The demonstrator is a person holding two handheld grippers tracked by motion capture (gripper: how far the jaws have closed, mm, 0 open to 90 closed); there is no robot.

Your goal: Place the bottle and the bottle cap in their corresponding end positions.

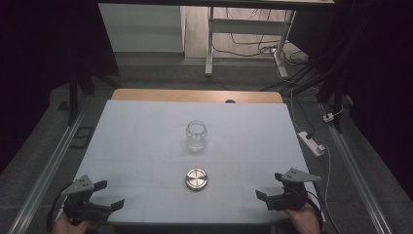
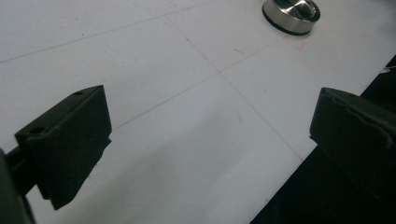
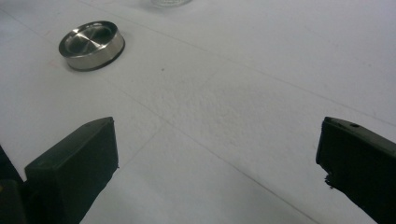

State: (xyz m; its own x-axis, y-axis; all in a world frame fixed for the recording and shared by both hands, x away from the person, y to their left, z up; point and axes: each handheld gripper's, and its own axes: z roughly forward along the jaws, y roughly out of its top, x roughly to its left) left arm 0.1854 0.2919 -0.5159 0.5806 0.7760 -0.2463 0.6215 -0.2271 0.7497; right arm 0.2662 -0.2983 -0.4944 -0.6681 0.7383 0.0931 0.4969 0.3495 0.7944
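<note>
A clear glass jar (image 1: 196,134) stands upright and lidless at the middle of the white table cover (image 1: 146,146). Its round steel lid (image 1: 197,179) lies flat on the cover, nearer the front; the lid also appears at the top of the left gripper view (image 2: 291,15) and upper left of the right gripper view (image 3: 91,44). My left gripper (image 1: 109,194) rests at the front left corner, open and empty. My right gripper (image 1: 269,187) sits at the front right, open too, with nothing between its jaws. Both are well apart from the lid.
The wooden table edge (image 1: 195,95) shows beyond the white cover. A metal rail (image 1: 48,165) runs along the left side and another along the right. A power strip (image 1: 311,143) and cables lie on the floor at right. A desk frame (image 1: 243,34) stands behind.
</note>
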